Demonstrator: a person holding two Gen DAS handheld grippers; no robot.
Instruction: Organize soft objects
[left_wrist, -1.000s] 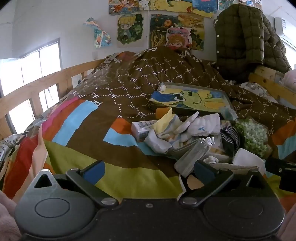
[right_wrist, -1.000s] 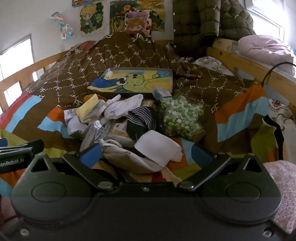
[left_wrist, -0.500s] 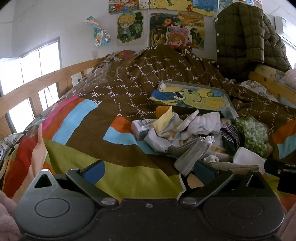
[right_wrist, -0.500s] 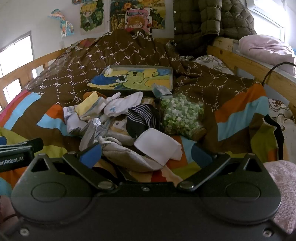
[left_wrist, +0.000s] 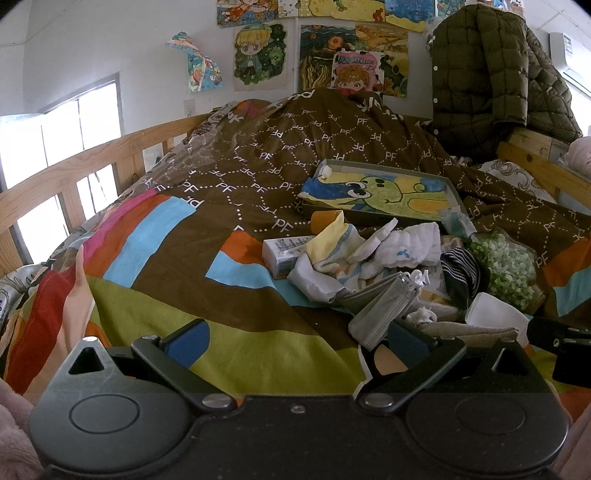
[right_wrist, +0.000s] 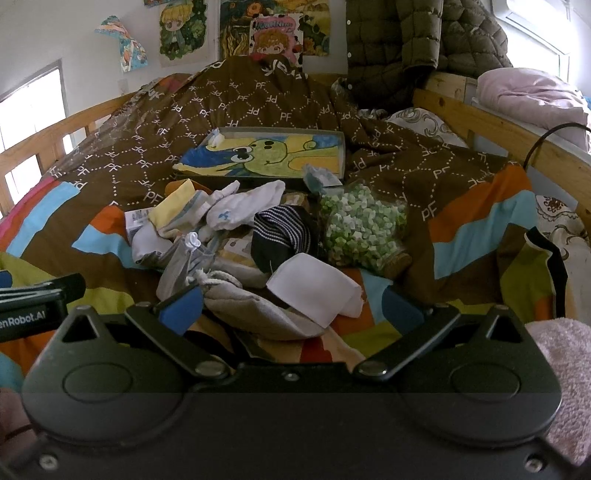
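A heap of soft things lies on the patterned quilt: white baby socks (right_wrist: 240, 206), a yellow sock (left_wrist: 332, 238), a black striped sock (right_wrist: 280, 236), a grey face mask (left_wrist: 384, 308), a beige drawstring pouch (right_wrist: 255, 310) and a folded white cloth (right_wrist: 314, 291). A flat tray with a green cartoon picture (right_wrist: 269, 155) lies behind the heap. My left gripper (left_wrist: 297, 341) is open and empty, low over the quilt left of the heap. My right gripper (right_wrist: 291, 308) is open, its fingers either side of the pouch and white cloth.
A bag of green and white pieces (right_wrist: 364, 225) lies right of the heap, and a small carton (left_wrist: 282, 253) left of it. Wooden bed rails (left_wrist: 74, 173) run along both sides. A green padded jacket (right_wrist: 406, 40) hangs at the far end.
Both grippers have edged slightly forward toward the heap. Both stay open and nothing has been taken hold of.
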